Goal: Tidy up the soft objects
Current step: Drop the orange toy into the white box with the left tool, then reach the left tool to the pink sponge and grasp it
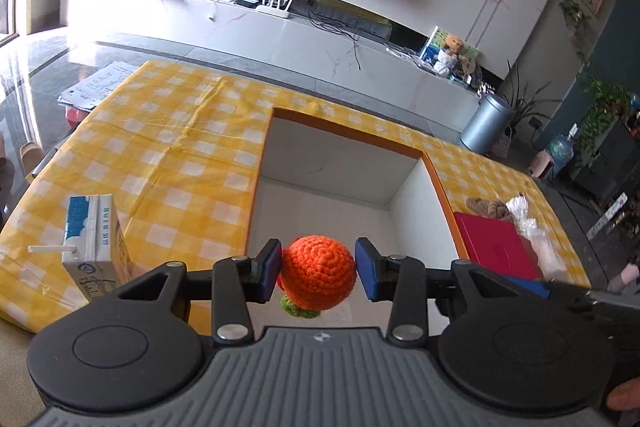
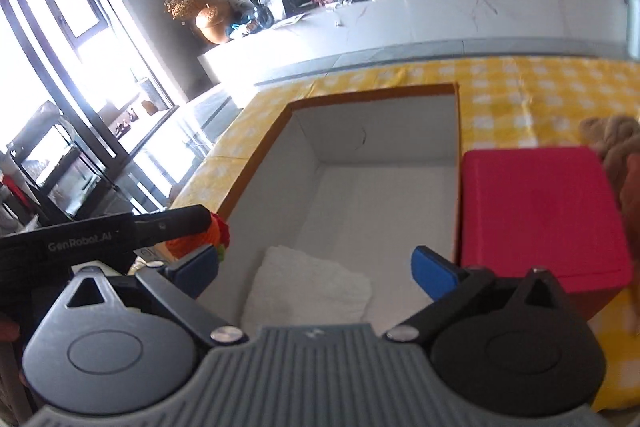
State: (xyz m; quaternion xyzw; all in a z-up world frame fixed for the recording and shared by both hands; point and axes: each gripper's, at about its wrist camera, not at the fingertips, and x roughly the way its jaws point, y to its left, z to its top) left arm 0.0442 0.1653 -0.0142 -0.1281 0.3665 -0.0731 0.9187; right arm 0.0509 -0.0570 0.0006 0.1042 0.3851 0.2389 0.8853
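Left claw (image 1: pixel 316 269) clamped on crocheted orange (image 1: pixel 318 273) above near edge of box (image 1: pixel 436 183). Right claw (image 2: pixel 316 267) spread wide, empty, over white cloth (image 2: pixel 308 291). Advance over box interior; release beside cloth.

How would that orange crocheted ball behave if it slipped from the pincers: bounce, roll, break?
The orange crocheted ball looks yarn-made, so probably light and squashy, unlikely to break. Being round, it might roll a little, though the green leafy bit beneath could stop it. The left gripper pads seem to grip its fuzzy surface well.
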